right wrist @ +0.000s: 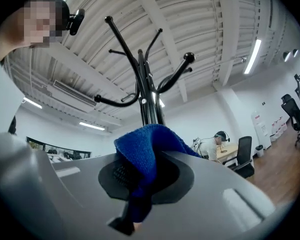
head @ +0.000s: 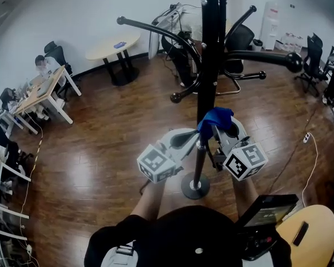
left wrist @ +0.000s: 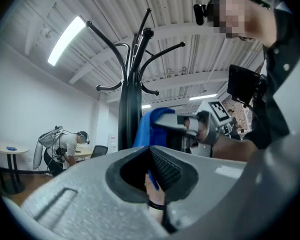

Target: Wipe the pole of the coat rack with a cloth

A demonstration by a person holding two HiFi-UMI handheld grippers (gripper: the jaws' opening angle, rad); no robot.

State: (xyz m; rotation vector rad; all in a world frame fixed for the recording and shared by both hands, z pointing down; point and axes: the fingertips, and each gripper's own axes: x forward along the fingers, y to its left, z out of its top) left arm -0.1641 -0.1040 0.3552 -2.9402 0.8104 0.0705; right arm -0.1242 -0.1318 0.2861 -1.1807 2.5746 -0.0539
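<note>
Nearest: a dark screen device (head: 265, 209) at the person's chest and a round tabletop (head: 317, 227) at the lower right, both clear of the work. Right gripper (head: 221, 131): clenched on the blue cloth (head: 216, 118). A fold is pinched between the pads and the rest is bunched over the jaw tips, so the soft bulk rather than the plastic faces the pole. In the right gripper view the cloth (right wrist: 140, 149) fills the jaw mouth. Left gripper (head: 188, 138): jaws drawn together to a slit, with nothing in them that can be made out. It sits just beside the pole on the opposite side, probably to steady it. Coat rack pole (head: 209, 65): upright, black above and bright metal lower down, standing on a round base (head: 195, 189) on the wooden floor (head: 100, 149). The cloth lies against the pole below the hooks; whether it wraps around cannot be told. Curved hooks (head: 156, 31): spread outward above the cloth, and judged the main hindrance to an upward stroke. Farther off: a white cable (head: 312, 154) on the floor at right, a round table (head: 112, 48) near the far wall, a desk (head: 42, 90) with a seated person at the left edge, and office chairs (head: 313, 54) at the far right.
</note>
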